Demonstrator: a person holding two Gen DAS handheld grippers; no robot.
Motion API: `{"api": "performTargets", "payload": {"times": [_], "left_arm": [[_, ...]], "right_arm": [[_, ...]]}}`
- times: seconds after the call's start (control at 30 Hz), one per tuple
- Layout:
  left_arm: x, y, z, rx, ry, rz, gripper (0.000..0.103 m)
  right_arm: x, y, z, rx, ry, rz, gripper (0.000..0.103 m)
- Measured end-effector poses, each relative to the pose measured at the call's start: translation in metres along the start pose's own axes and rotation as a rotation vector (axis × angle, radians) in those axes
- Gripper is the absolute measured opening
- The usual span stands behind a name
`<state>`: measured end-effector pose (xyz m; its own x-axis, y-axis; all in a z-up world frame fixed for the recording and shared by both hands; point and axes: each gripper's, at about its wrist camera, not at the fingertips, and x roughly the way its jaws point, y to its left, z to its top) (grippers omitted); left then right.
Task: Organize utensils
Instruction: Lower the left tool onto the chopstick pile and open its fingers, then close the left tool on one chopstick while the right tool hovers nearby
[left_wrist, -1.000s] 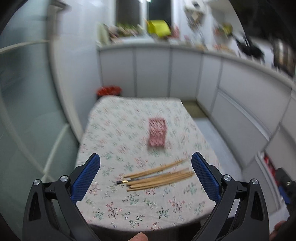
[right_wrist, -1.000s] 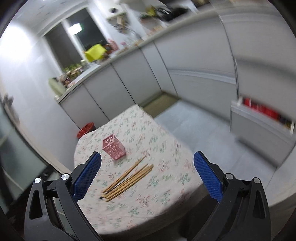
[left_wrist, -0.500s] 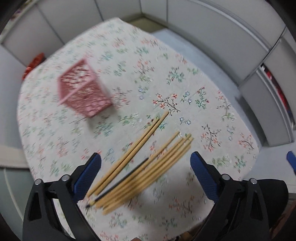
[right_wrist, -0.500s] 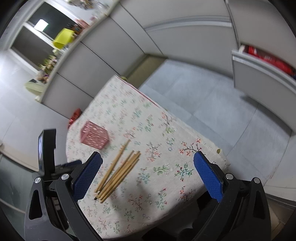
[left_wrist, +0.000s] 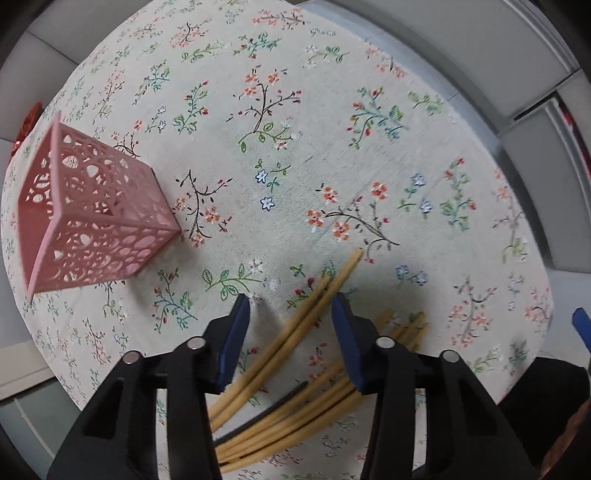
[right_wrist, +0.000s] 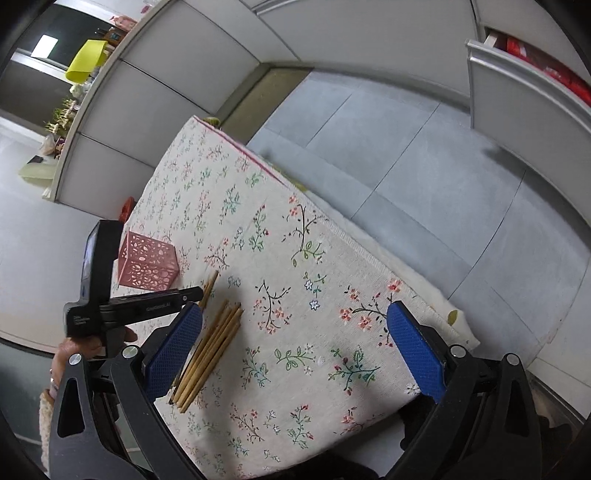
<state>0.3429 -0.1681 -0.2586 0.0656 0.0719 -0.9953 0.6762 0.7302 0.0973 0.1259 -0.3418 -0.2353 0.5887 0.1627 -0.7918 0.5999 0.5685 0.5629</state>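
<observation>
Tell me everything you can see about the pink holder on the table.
The pink holder is a square, open-topped box that looks like plastic, its walls pierced all over with round and leaf-shaped holes. It stands upright on the floral tablecloth and looks empty as far as its inside shows. It sits apart from the chopsticks, beyond the left gripper. Nothing touches it but the cloth.

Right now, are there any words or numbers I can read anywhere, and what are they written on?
Small white print on the side of the left hand-held gripper, seen from the right wrist view: too small and blurred to read.
Red packages in the open cabinet: no print can be made out.
Pink holder, chopsticks and flowered tablecloth: no words or numbers.
</observation>
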Motion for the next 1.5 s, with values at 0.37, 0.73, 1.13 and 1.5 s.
{"api": "performTargets", "payload": {"times": [0.37, 0.73, 1.13, 1.5], "left_arm": [[0.024, -0.004, 0.006, 0.069, 0.013, 0.035, 0.038], [0.024, -0.015, -0.014, 0.106, -0.038, -0.059, 0.012], [-0.065, 0.040, -0.112, 0.040, -0.405, -0.043, 0.009], [-0.099, 0.072, -0.159, -0.029, -0.565, -0.026, 0.008]], "right_arm": [[0.002, 0.000, 0.001, -0.008, 0.009, -0.010, 0.096], [0.007, 0.010, -0.001, -0.053, 0.011, -0.052, 0.096], [0.073, 0.075, 0.011, 0.019, 0.238, -0.039, 0.060], [0.144, 0.136, 0.012, 0.093, 0.331, -0.158, 0.018]]}}
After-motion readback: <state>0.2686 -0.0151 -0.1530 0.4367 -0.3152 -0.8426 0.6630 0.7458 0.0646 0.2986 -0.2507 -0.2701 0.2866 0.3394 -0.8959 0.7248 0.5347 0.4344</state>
